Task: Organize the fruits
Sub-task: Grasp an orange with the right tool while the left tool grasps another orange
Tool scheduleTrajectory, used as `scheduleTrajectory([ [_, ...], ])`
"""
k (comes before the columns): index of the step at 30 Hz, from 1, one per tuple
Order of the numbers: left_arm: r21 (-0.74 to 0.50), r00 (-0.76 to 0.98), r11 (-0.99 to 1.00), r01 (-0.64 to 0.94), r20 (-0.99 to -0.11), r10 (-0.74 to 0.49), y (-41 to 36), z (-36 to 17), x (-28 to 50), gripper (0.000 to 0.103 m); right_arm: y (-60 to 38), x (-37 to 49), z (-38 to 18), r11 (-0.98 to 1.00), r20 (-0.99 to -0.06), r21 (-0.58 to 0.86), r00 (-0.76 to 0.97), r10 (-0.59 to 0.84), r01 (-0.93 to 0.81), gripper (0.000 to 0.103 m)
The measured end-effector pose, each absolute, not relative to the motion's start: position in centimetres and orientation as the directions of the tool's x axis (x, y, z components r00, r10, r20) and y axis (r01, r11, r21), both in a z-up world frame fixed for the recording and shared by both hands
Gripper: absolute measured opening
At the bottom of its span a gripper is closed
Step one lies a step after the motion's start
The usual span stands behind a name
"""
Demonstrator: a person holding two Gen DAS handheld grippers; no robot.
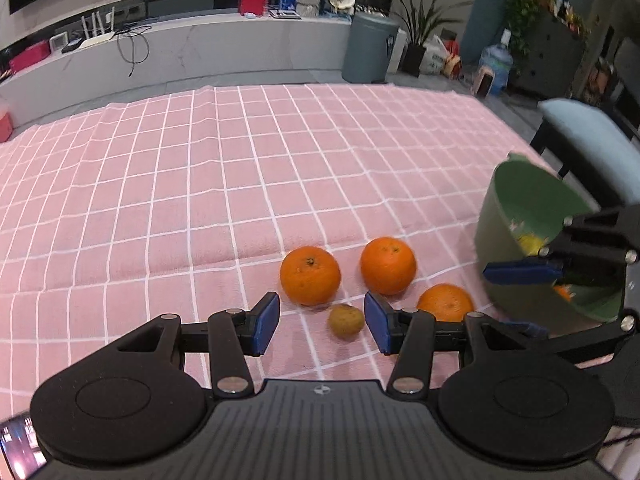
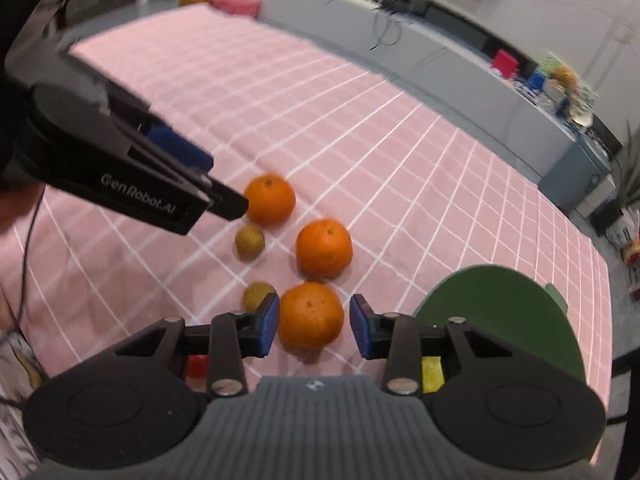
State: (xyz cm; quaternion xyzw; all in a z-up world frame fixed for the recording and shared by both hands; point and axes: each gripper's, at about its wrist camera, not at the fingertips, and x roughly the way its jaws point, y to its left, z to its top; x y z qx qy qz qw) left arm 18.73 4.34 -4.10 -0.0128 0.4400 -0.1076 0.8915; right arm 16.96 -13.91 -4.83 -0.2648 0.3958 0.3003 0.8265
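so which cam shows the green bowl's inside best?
Left wrist: the bowl is tilted toward it, showing the inner wall and some yellow and orange inside, partly behind the right gripper. Right wrist shows only its outer side.

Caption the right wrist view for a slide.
Right claw open around an orange on pink checked cloth, green bowl beside.

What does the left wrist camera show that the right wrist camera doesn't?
Only the left wrist view: a blue stool beyond the table. Only the right wrist view: a second brown fruit and a red thing under the gripper. Both: three oranges, one small brown fruit, the green bowl and the pink cloth.
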Motion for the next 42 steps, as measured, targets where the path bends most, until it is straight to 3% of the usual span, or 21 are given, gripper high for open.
scheduleTrajectory([
  [10,-0.036,0.553,0.977,0.21,-0.82,-0.149,3.2,-6.1,21.0,0.058,-12.0,18.0,-6.6,0.471,-0.881,-0.268,0.411,0.233,-0.84,0.037],
  [17,-0.037,0.554,0.98,0.195,-0.821,-0.141,2.8,-7.1,22.1,0.058,-11.2,18.2,-7.3,0.421,-0.879,-0.316,0.429,0.207,-0.85,0.041],
  [20,-0.043,0.542,0.979,0.2,-0.827,-0.148,2.7,-7.5,22.6,0.058,-11.1,18.3,-7.4,0.416,-0.88,-0.322,0.43,0.199,-0.851,0.042],
  [25,-0.018,0.539,0.978,0.21,-0.832,-0.131,2.1,-7.9,22.5,0.048,-11.0,17.9,-7.5,0.408,-0.875,-0.338,0.443,0.195,-0.848,0.041],
  [36,-0.033,0.564,0.985,0.167,-0.816,-0.124,2.5,-6.3,21.2,0.047,-11.2,16.4,-6.3,0.427,-0.83,-0.401,0.519,0.204,-0.81,0.039],
  [42,-0.121,0.597,0.98,0.16,-0.779,-0.194,2.9,-4.3,20.2,0.046,-12.7,16.4,-4.2,0.56,-0.786,-0.374,0.573,0.232,-0.739,0.039],
])
